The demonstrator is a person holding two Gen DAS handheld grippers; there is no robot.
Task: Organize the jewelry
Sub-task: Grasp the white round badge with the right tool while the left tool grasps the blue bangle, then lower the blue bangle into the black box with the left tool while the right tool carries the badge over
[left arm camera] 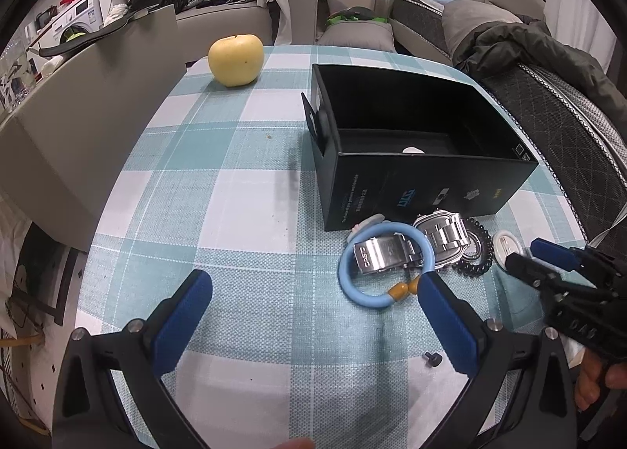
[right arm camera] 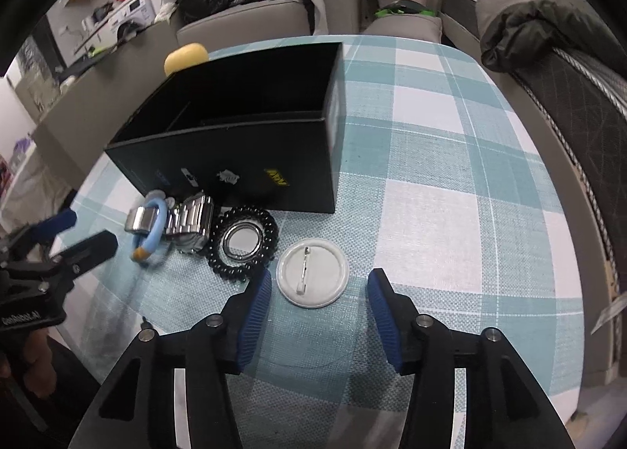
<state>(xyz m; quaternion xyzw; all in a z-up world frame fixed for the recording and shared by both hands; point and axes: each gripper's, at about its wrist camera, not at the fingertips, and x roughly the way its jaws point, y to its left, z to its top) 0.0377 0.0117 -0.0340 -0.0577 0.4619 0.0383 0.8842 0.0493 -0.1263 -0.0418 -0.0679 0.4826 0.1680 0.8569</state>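
An open black box (left arm camera: 423,159) (right arm camera: 243,143) stands on the checked tablecloth. In front of it lie a light-blue bracelet (left arm camera: 352,288) (right arm camera: 151,237), a steel watch (left arm camera: 443,239) (right arm camera: 190,221), a black bead bracelet (left arm camera: 480,253) (right arm camera: 243,241) around a round mirror-like piece, and a white pin badge (left arm camera: 505,249) (right arm camera: 312,270) face down. My left gripper (left arm camera: 313,284) is open, its right finger beside the blue bracelet. My right gripper (right arm camera: 319,284) is open, just short of the badge, empty.
A yellow apple (left arm camera: 236,59) (right arm camera: 186,57) sits at the table's far side, behind the box. A small black screw (left arm camera: 432,359) lies near the front. A grey chair back (left arm camera: 90,123) stands to the left; sofa and clothes lie beyond the table.
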